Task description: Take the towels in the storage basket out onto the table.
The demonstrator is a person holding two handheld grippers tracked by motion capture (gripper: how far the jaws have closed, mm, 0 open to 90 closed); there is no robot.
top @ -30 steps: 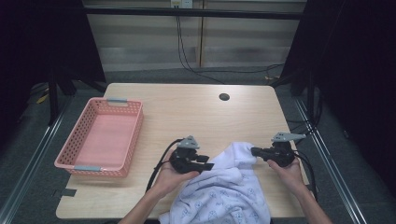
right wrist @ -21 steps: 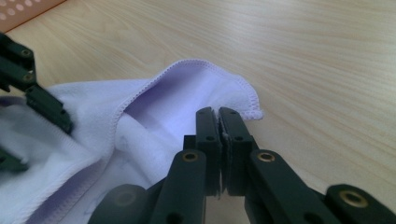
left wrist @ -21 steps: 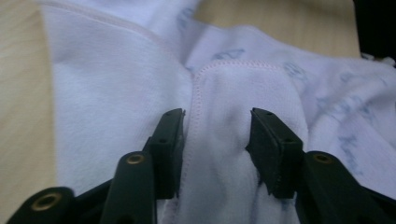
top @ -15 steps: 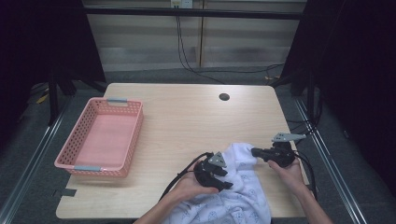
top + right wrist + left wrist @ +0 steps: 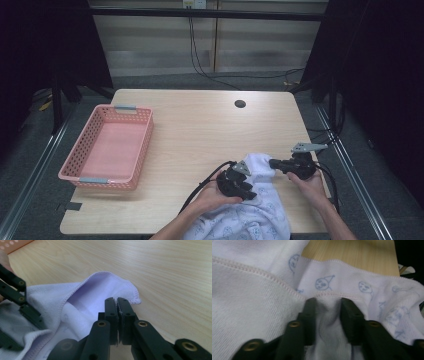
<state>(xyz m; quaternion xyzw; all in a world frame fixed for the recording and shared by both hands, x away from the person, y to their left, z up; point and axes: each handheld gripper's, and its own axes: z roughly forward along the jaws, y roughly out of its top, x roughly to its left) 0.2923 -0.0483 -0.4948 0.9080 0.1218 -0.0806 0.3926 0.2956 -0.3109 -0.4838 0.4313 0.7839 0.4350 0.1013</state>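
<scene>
**Soft white cloth held at two points near the desk's front edge**

White knit fabric, printed with small blue faces, makes up the garment [image 5: 255, 210] that lies bunched at the near right of the desk [image 5: 200, 130], partly hanging over the front edge. It is judged to be light, limp and easily stretched; no shape will be kept when it is lifted, so folds are likely to sag and slide. The stitched hems are taken as the best places to grip, since the doubled cloth there is firmer.

The left gripper [image 5: 325, 312] is set into the cloth just below a pink-stitched seam, its fingers [image 5: 309, 315] parted with a fold of fabric bunched between them. The right gripper [image 5: 117, 315] is clamped tight on the garment's hemmed corner, a thin edge of cloth being pinched between its fingers [image 5: 111, 312].

The desk is of pale wood grain, smooth and bare, with a small dark hole [image 5: 240, 104] near its far edge. A pink plastic basket [image 5: 80, 165] stands well apart at the left. Dark curtains and trailing cables are seen beyond.
</scene>
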